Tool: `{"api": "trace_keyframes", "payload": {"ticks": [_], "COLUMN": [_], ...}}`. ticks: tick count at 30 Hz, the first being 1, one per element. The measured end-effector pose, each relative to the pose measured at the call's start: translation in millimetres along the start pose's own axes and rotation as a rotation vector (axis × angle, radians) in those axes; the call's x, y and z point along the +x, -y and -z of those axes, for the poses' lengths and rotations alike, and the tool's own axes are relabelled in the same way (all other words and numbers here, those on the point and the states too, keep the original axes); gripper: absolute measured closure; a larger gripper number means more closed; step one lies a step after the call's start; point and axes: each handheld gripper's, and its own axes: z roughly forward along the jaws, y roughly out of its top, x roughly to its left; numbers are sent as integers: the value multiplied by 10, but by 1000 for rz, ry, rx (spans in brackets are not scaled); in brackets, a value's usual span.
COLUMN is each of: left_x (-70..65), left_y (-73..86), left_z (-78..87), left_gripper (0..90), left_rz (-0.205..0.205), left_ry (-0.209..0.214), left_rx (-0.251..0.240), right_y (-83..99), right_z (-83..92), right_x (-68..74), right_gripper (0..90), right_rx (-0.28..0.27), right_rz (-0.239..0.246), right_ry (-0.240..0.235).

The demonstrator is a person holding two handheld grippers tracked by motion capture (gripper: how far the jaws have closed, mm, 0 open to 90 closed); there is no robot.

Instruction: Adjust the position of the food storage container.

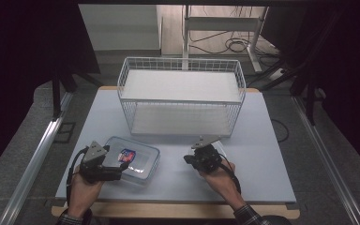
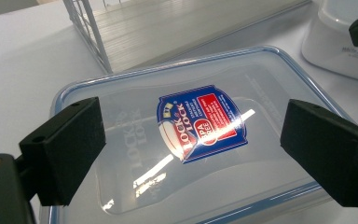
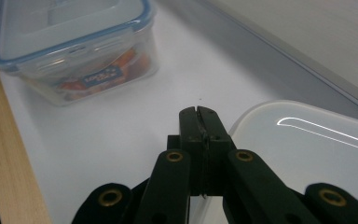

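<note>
the table (image 1: 262,140) is the biggest thing here, pale and mostly bare, with the wire rack (image 1: 180,96) standing at its far middle. nearer me, on my left, lies the box (image 1: 133,159), a clear clip-lid tub with a blue seal and a red-and-blue label (image 2: 200,123) on the lid. on my right sits a white tub (image 3: 307,144) with a smooth pale lid, close to the rack's front edge.

my left gripper (image 2: 191,140) hangs just over the box, jaws wide, one pad on either side of the label and neither touching the lid as far as i can tell. my right gripper (image 3: 199,116) is pinched fully shut on nothing, its tip beside the near rim of the white tub, low over the table.

what worries me: the box lid is slick and slightly domed, and my left jaws look narrower than the box is wide, so if i drop straight down the pads would land on the lid rather than the sides and just skate. grabbing one edge alone could tip the box or drag it toward the table's front edge. on the right, closed jaws can't grip anything; pushing forward like this would only shove the white tub into the rack.
</note>
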Motion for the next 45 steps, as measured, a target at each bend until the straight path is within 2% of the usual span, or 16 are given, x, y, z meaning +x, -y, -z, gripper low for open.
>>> {"api": "trace_keyframes", "payload": {"ticks": [2,3,7,11,12,15,20,21,29,38,45], "left_x": [-4,-4,-3,-3,-3,-11,-16,-16,-7,-18,-31], "left_y": [-1,-1,1,1,1,-1,-1,-1,1,5,0], "left_z": [-2,-5,-7,-6,-6,-12,-18,-18,-31,-63,-91], "left_gripper": [65,65,66,67,67,68,68,68,60,47,44], "left_rz": [-2,-1,-1,-1,-1,-5,-5,-5,13,14,19], "left_ry": [0,1,0,2,2,4,4,3,12,19,44], "left_rx": [-1,0,0,-1,-1,2,3,3,7,27,38], "right_y": [11,23,52,97,97,137,184,213,303,438,526], "right_z": [18,37,72,131,131,188,259,299,415,578,692], "right_x": [-35,-73,-156,-291,-291,-411,-532,-593,-747,-943,-1075], "right_gripper": [896,896,896,896,896,896,896,896,896,896,896], "right_rx": [-2,-3,-13,-23,-23,-31,-32,-35,-45,-60,-63], "right_rz": [-12,-17,-47,-69,-69,-98,-128,-145,-181,-226,-259], "right_ry": [16,40,54,107,107,150,189,207,244,296,336]}}
